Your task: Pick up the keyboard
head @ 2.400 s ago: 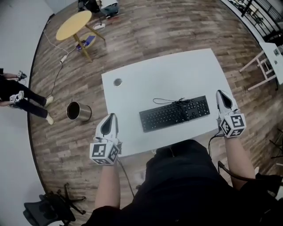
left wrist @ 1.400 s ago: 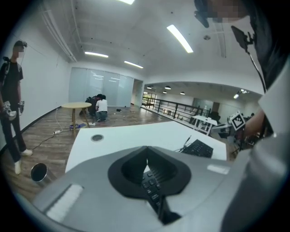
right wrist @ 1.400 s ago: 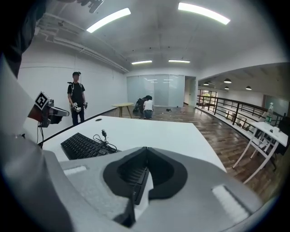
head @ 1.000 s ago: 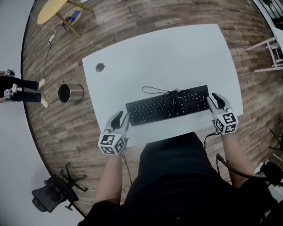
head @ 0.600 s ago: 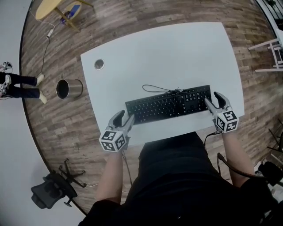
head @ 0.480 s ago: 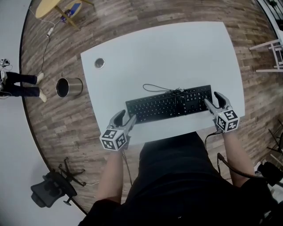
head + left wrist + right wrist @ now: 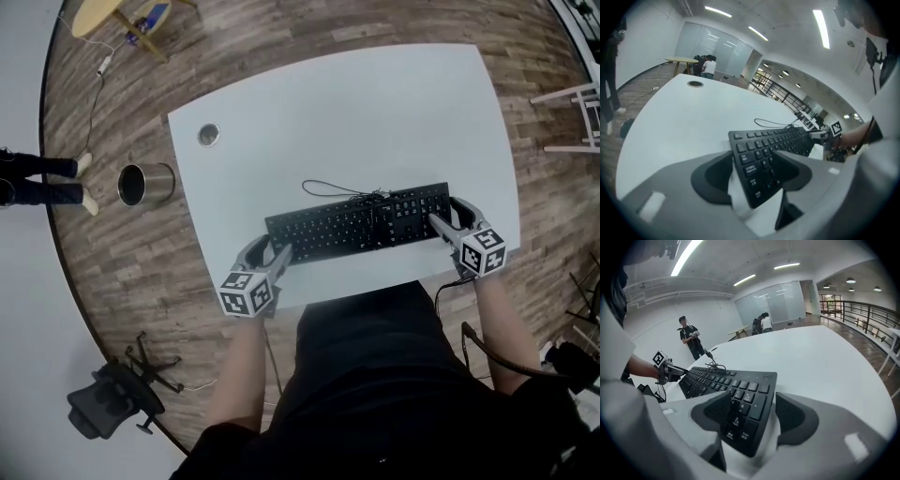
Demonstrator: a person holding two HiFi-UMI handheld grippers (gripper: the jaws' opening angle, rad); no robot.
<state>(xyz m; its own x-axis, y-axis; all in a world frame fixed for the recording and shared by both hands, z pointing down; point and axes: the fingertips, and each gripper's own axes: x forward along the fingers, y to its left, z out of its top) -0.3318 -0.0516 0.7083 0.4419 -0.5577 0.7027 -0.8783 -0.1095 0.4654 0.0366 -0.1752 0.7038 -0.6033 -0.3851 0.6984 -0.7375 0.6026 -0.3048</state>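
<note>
— Starting with head view. First item?
— Black keyboard (image 7: 356,221), flat on white table (image 7: 356,103), close to near edge. Thin cable (image 7: 328,187) looped just behind it. Left gripper (image 7: 270,251) at left end, right gripper (image 7: 448,214) at right end, both down at table level.

— Anything else on or around table?
— Round grommet (image 7: 208,135) near far-left corner of top. On wooden floor (image 7: 281,37): metal bin (image 7: 145,184) beside table's left side, office chair (image 7: 108,403) lower left, yellow table (image 7: 98,14) well apart at top.

— Moving to left gripper view. Jaw state?
— Spread apart, straddling left end of keyboard (image 7: 768,150). Right pad overlapping keys; strip of white showing between left pad and keyboard edge. Not clamped. Cable (image 7: 771,123) lying beyond far edge, right gripper (image 7: 825,133) small at opposite end.

— And right gripper view?
— Jaws likewise wide, number-pad end of keyboard (image 7: 726,380) sitting between them. Left pad overlapping keys, bare white between right pad and keyboard edge. No grip closed here either. Left gripper (image 7: 668,371) at far end of key rows; standing person (image 7: 691,341) beyond table (image 7: 811,362).
</note>
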